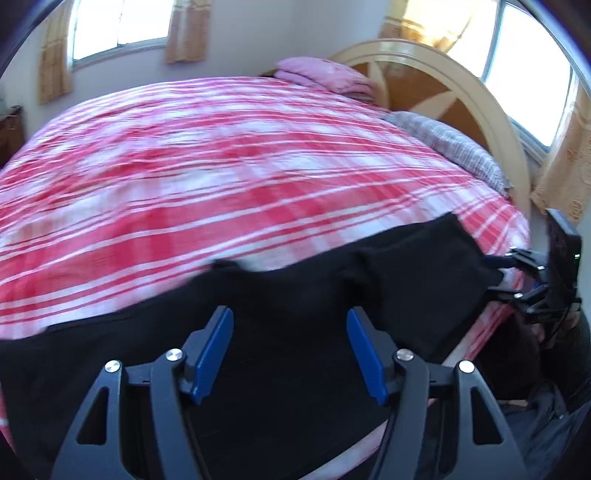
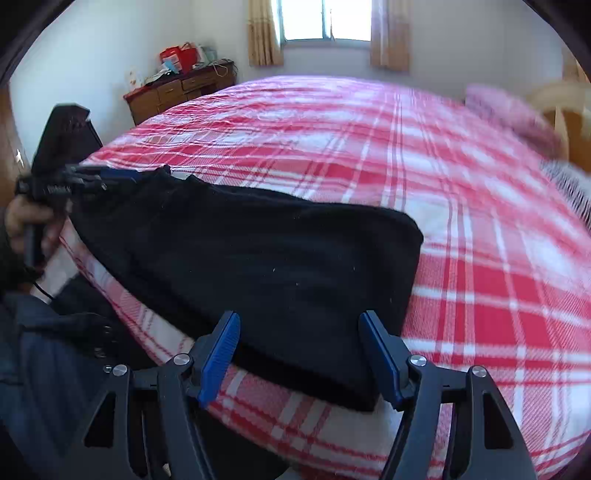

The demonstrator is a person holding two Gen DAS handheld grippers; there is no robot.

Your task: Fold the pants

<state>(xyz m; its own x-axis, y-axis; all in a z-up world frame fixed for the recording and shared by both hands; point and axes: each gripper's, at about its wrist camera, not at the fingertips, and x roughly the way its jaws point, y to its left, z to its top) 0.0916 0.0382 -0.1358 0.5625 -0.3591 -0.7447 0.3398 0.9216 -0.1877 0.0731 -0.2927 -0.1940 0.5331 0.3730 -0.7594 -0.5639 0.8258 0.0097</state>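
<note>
Plaid bedspread (image 2: pixel 461 229), wooden dresser (image 2: pixel 177 90), pink pillow (image 1: pixel 325 75)

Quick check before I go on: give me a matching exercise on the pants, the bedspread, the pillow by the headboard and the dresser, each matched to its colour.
Things:
1. pants
2. bedspread
3. pillow
4. dresser

Colours:
A. brown wood
B. black
C. plain pink
D. red and white plaid

Pairs: 1-B, 2-D, 3-C, 4-A

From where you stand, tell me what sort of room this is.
A bedroom, most likely: a large bed under a red plaid bedspread, pillows by a curved headboard, and a wooden dresser beside a curtained window.
</note>
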